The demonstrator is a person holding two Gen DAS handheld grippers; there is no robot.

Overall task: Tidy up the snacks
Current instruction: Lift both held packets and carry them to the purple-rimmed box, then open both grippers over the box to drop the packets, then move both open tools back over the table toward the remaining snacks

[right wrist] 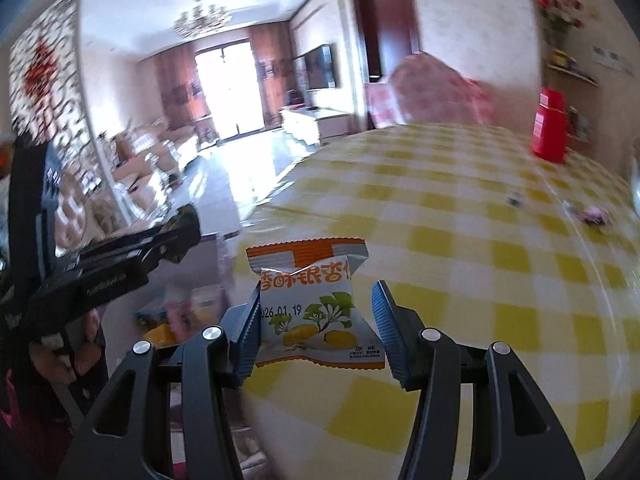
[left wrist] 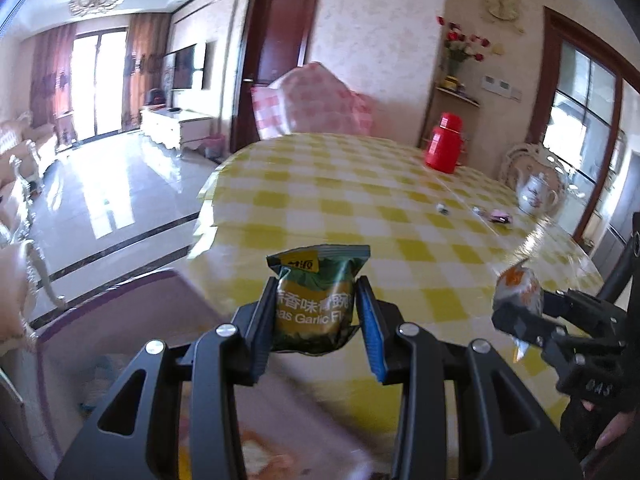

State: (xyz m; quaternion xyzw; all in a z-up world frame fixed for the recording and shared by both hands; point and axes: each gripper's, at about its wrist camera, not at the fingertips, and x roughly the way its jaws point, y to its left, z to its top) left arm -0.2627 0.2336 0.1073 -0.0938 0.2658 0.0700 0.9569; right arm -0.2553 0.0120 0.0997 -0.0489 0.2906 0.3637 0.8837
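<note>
My left gripper (left wrist: 316, 312) is shut on a green garlic-pea snack packet (left wrist: 316, 300), held upright above the near left edge of the yellow checked table (left wrist: 360, 200). My right gripper (right wrist: 318, 320) is shut on a white and orange ginkgo snack packet (right wrist: 316, 308), also held above the table's near edge. In the left wrist view the right gripper (left wrist: 520, 312) shows at the right with its packet (left wrist: 518, 284). In the right wrist view the left gripper (right wrist: 176, 236) shows at the left. A purple-rimmed box (left wrist: 120, 292) with blurred snack packets lies below both grippers.
A red thermos (left wrist: 444, 142) stands at the table's far side. A white teapot (left wrist: 536, 194) and small wrapped sweets (left wrist: 500, 216) lie at the right. A pink checked covered chair (left wrist: 316, 100) is behind the table. Tiled floor lies to the left.
</note>
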